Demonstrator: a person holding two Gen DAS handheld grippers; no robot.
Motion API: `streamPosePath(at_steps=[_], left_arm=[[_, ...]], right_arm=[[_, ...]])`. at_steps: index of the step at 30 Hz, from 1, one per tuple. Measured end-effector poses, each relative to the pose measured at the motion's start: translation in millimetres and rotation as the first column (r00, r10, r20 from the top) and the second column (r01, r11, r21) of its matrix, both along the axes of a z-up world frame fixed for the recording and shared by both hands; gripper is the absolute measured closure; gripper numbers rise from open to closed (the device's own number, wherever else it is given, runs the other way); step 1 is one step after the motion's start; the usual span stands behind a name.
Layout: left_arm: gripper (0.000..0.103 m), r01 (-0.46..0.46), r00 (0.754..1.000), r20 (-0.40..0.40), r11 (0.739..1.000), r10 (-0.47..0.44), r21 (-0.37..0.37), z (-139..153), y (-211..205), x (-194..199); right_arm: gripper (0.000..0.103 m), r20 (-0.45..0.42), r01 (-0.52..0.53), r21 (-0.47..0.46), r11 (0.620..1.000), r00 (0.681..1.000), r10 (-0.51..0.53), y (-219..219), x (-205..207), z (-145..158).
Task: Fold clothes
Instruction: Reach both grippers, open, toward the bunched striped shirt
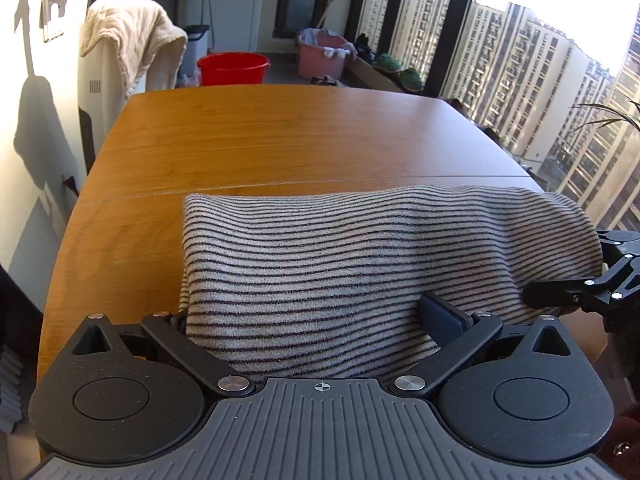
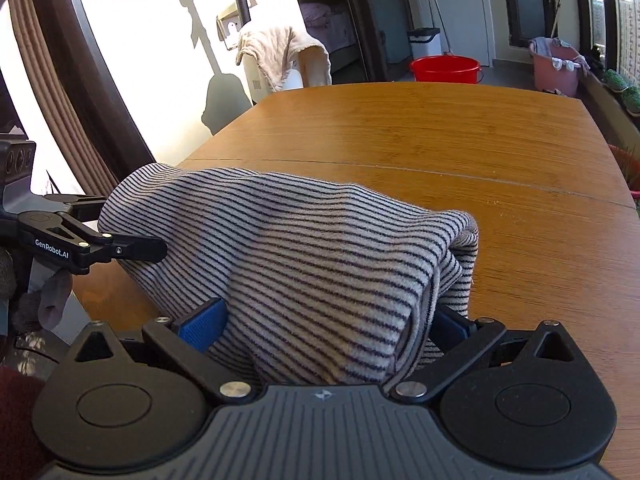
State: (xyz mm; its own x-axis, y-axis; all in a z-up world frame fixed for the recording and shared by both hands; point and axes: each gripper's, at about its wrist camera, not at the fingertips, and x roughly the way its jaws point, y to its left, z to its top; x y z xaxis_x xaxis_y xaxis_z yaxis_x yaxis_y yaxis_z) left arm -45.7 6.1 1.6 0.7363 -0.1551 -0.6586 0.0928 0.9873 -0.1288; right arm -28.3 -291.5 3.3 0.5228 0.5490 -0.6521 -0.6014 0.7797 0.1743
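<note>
While both tools stand wide with nothing pinched, the striped top (image 1: 360, 248) looks only draped across them, and that is where I'd expect trouble. Ahead of the left gripper (image 1: 308, 312) the cloth fills the gap between its spread fingers and humps up over them, lying over the near part of the table (image 1: 280, 132). If that tool tips or pulls back without closing, the left end would likely slide toward the near edge and drop. Across to the right gripper (image 2: 326, 318), also wide apart, the cloth is bunched thicker. A loose rolled end (image 2: 460, 240) hangs just ahead and to the right of its right finger. A grip taken there could catch uneven layers, leaving a crooked crease, or miss the lower layer so the fold falls open. The wool looks soft and heavy, so I'd guess it sags wherever it is unsupported. Whether this is a fold being laid down or a folded piece being lifted, I cannot tell. Far ahead past the table, from the left, a white bin (image 1: 196, 40) has its dark lid on, so its contents are hidden. Beside it the red tub (image 1: 233, 68) shows only its wall and rim. Further right, a pink basket (image 1: 324, 56) holds crumpled clothes heaped to the brim.
</note>
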Motion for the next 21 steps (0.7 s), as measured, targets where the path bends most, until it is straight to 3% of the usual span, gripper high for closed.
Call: streamPosePath(at_steps=[1,3,7,9,11,13,16,18,21], left_arm=[[0.000,-0.008,1.000,0.007,1.000,0.008,0.009,2.3,-0.7,-5.1],[0.000,-0.024,1.000,0.020,0.999,0.023,0.026,6.9,-2.2,-15.2],[0.000,-0.056,0.997,0.047,0.997,0.053,0.061,16.2,-5.1,-35.6],[0.000,-0.072,0.996,0.061,0.994,0.068,0.077,20.8,-6.5,-45.7],[0.000,-0.090,0.994,0.069,0.992,0.084,0.087,24.8,-6.5,-49.9],[0.000,-0.111,0.993,0.059,0.991,0.107,0.079,27.4,-2.6,-39.4],[0.000,-0.138,0.990,0.042,0.988,0.136,0.067,30.4,10.1,-16.0],[0.000,-0.147,0.989,0.042,0.987,0.145,0.067,32.1,15.0,-14.0],[0.000,-0.160,0.986,0.059,0.984,0.156,0.079,40.2,16.8,-16.9]], right_arm=[[0.000,0.015,0.004,-0.025,1.000,1.000,-0.004,1.6,-1.4,5.7],[0.000,0.132,0.028,-0.087,0.996,0.991,-0.016,13.6,-9.5,19.9],[0.000,0.454,0.019,-0.208,0.978,0.888,0.079,78.0,-41.1,31.9],[0.003,0.464,-0.041,-0.228,0.973,0.874,0.146,99.7,-45.4,31.1],[0.014,0.411,-0.179,-0.281,0.943,0.865,0.287,104.9,-37.4,17.0],[0.015,0.397,-0.246,-0.354,0.902,0.834,0.383,114.2,-46.5,-6.7],[0.015,0.395,-0.289,-0.498,0.818,0.764,0.510,123.4,-57.7,-31.3],[0.015,0.432,-0.266,-0.583,0.768,0.699,0.570,124.3,-65.2,-46.4],[0.013,0.526,-0.175,-0.642,0.746,0.608,0.595,112.9,-60.7,-30.5]])
